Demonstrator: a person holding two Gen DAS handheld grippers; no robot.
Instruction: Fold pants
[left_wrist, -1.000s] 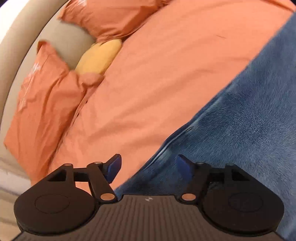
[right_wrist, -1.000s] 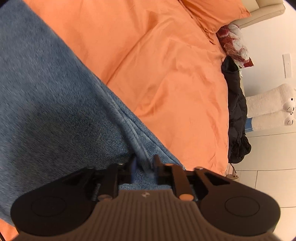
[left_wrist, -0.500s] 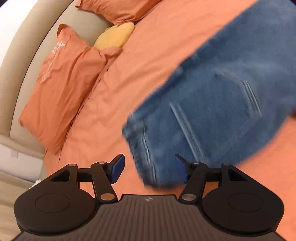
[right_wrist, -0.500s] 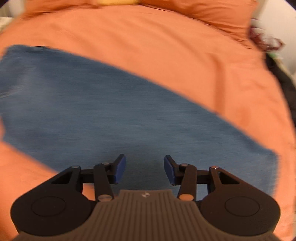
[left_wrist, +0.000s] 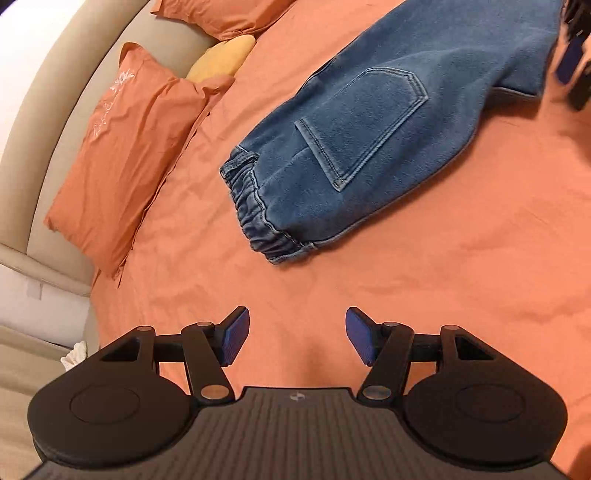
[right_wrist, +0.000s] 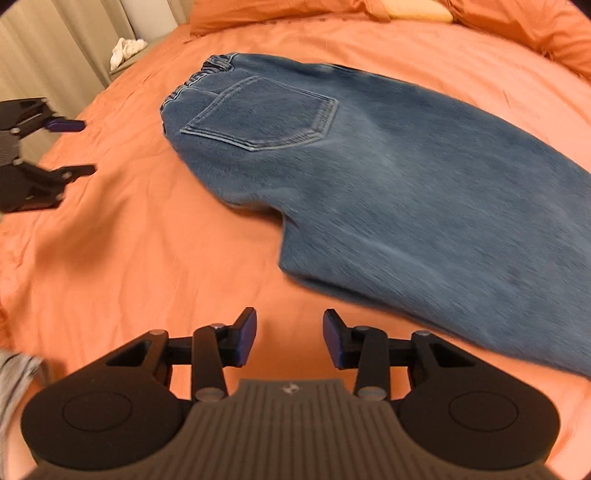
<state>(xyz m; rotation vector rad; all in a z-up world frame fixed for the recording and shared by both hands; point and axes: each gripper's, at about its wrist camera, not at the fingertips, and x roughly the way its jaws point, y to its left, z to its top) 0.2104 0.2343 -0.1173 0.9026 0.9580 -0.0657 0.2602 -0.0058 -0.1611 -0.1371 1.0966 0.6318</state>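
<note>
Blue denim pants (left_wrist: 369, 140) lie on the orange bed, folded lengthwise, back pocket up, elastic waistband (left_wrist: 255, 210) nearest my left side. My left gripper (left_wrist: 295, 339) is open and empty, above bare sheet short of the waistband. In the right wrist view the pants (right_wrist: 406, 177) stretch from upper left to right. My right gripper (right_wrist: 290, 341) is open and empty, over the sheet just in front of the pants' near edge. The left gripper (right_wrist: 70, 147) also shows at the left edge of that view, open.
Orange bedsheet (left_wrist: 443, 280) covers the bed. Orange pillows (left_wrist: 122, 147) and a yellow cushion (left_wrist: 221, 59) lie against the beige headboard. A white cloth (right_wrist: 127, 50) sits beside the bed by the curtain.
My right gripper let go of the pants and opened. Both grippers pulled back from the pants, which now lie flat on the bed.
</note>
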